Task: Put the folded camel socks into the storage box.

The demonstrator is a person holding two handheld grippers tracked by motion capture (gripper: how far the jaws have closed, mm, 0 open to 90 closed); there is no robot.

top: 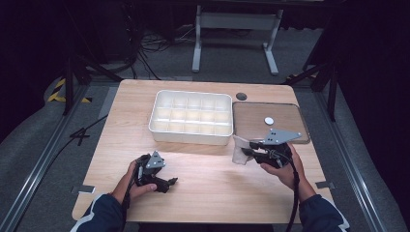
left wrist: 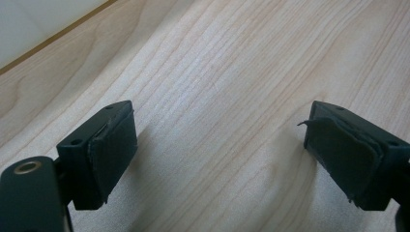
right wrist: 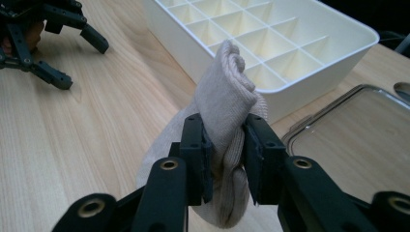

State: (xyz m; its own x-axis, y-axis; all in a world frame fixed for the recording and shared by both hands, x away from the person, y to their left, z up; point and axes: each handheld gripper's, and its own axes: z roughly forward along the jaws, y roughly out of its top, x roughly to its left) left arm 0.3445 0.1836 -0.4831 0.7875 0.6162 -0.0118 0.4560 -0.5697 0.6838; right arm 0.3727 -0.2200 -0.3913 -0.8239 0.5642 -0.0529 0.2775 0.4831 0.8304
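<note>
The right gripper [right wrist: 225, 159] is clamped on a rolled beige knit sock [right wrist: 227, 106], just in front of the white plastic divided tray [top: 191, 136], whose compartments all look empty. Placing appears still ahead. The left gripper [left wrist: 217, 145] stands wide open, holding nothing, farther in front of the tray.

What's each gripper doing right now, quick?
Left gripper: open, holding nothing, over the table.
Right gripper: closed on a beige sock.
</note>
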